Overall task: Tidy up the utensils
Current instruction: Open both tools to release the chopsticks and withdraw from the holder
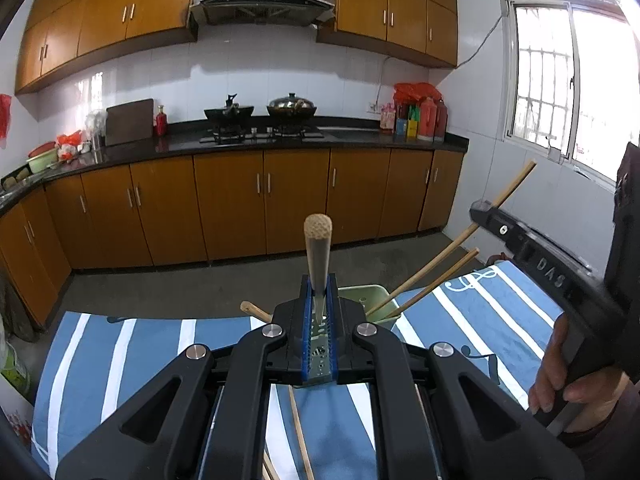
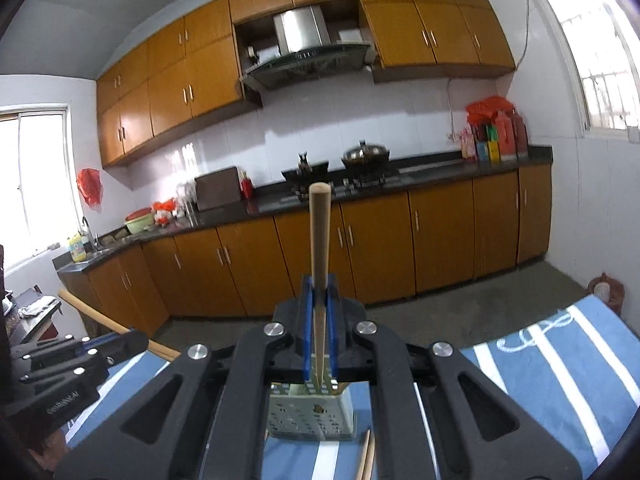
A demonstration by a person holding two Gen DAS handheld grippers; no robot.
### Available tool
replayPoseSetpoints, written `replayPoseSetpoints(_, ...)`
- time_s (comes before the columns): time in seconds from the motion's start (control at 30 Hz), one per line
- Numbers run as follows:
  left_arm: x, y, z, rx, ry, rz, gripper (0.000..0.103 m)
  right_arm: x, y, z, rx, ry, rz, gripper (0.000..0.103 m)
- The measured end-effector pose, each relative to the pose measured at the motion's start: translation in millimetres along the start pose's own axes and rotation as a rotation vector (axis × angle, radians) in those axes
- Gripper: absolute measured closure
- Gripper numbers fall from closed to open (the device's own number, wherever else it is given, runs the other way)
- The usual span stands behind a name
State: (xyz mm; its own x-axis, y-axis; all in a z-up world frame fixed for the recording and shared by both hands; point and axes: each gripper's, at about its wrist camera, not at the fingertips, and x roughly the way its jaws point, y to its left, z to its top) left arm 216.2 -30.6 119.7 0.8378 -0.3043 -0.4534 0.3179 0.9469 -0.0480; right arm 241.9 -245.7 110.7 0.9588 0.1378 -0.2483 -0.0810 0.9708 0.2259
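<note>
Both grippers carry utensils above the green holder.

The left gripper [image 1: 319, 312] clamps a wooden-handled utensil [image 1: 318, 248]; the right gripper [image 2: 319, 320] clamps a chopstick [image 2: 320, 240]. Two chopsticks [image 1: 424, 280] stand in the holder [image 1: 368, 294]; others [image 1: 300, 436] lie on the striped cloth [image 1: 120, 360].

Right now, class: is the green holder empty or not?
Not empty: two chopsticks stand slanted inside the holder, ends sticking out above its rim.

The holder [image 2: 311, 416] stands on the cloth [image 2: 560, 364] near its far edge. Two chopsticks [image 1: 424, 288] stand in it, leaning right. More chopsticks [image 1: 300, 436] lie on the cloth in front.
</note>
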Motion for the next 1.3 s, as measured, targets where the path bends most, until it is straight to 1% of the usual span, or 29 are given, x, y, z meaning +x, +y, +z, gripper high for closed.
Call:
replayPoseSetpoints(0.2,12,3,-4,-0.012,0.023,-0.014,0.096,14,-2,-7,0.012,0.027,-0.009,0.095)
replayPoseSetpoints(0.23,15,4,-5,-0.021,0.029,-0.012,0.096,16,-1,-7,0.011,0.038,-0.012,0.094)
replayPoseSetpoints(0.3,14,5,-4,-0.035,0.027,-0.015,0.095,17,-1,-9,0.016,0.048,-0.01,0.087)
replayPoseSetpoints(0.33,12,6,-4,-0.036,0.023,-0.02,0.095,16,-2,-9,0.015,0.046,-0.009,0.078)
replayPoseSetpoints(0.37,10,5,-4,-0.036,0.017,-0.018,0.093,13,-2,-10,0.014,0.036,-0.012,0.073)
replayPoseSetpoints(0.4,6,5,-3,-0.035,0.009,-0.013,0.091,10,-3,-10,0.013,0.029,-0.013,0.072)
replayPoseSetpoints(0.47,1,7,-2,-0.038,-0.003,-0.008,0.076,4,-5,-11,0.018,0.023,-0.009,0.072)
replayPoseSetpoints(0.5,-3,8,-1,-0.045,-0.014,-0.005,0.075,0,-6,-10,0.023,0.017,-0.007,0.071)
replayPoseSetpoints(0.7,-29,13,2,-0.079,-0.075,-0.002,0.075,-37,-13,-12,0.033,-0.03,-0.009,0.066)
replayPoseSetpoints(0.83,-53,20,-10,-0.095,-0.107,0.004,0.074,-61,-26,-28,0.027,-0.02,-0.054,0.065)
replayPoseSetpoints(0.9,-59,24,-22,-0.096,-0.104,0.02,0.072,-66,-34,-42,0.023,0.013,-0.088,0.065)
replayPoseSetpoints(0.97,-59,29,-38,-0.092,-0.081,0.055,0.068,-63,-49,-67,0.037,0.093,-0.125,0.065)
replayPoseSetpoints(1.0,-57,33,-51,-0.089,-0.058,0.082,0.067,-60,-53,-75,0.044,0.12,-0.131,0.065)
replayPoseSetpoints(1.03,-53,36,-64,-0.085,-0.029,0.105,0.066,-54,-61,-93,0.06,0.179,-0.145,0.065)
replayPoseSetpoints(1.07,-50,39,-72,-0.085,-0.011,0.117,0.065,-50,-64,-103,0.067,0.212,-0.156,0.065)
replayPoseSetpoints(1.1,-43,44,-87,-0.083,0.022,0.145,0.064,-43,-69,-120,0.082,0.272,-0.171,0.065)
replayPoseSetpoints(1.17,-29,52,-116,-0.085,0.1,0.202,0.064,-34,-73,-144,0.103,0.356,-0.167,0.065)
replayPoseSetpoints(1.2,-24,57,-125,-0.092,0.125,0.211,0.064,-30,-72,-157,0.106,0.399,-0.164,0.066)
replayPoseSetpoints(1.27,-14,67,-149,-0.125,0.188,0.221,0.064,-23,-67,-174,0.098,0.454,-0.15,0.073)
replayPoseSetpoints(1.3,-12,69,-156,-0.141,0.205,0.222,0.064,-17,-62,-185,0.087,0.492,-0.138,0.077)
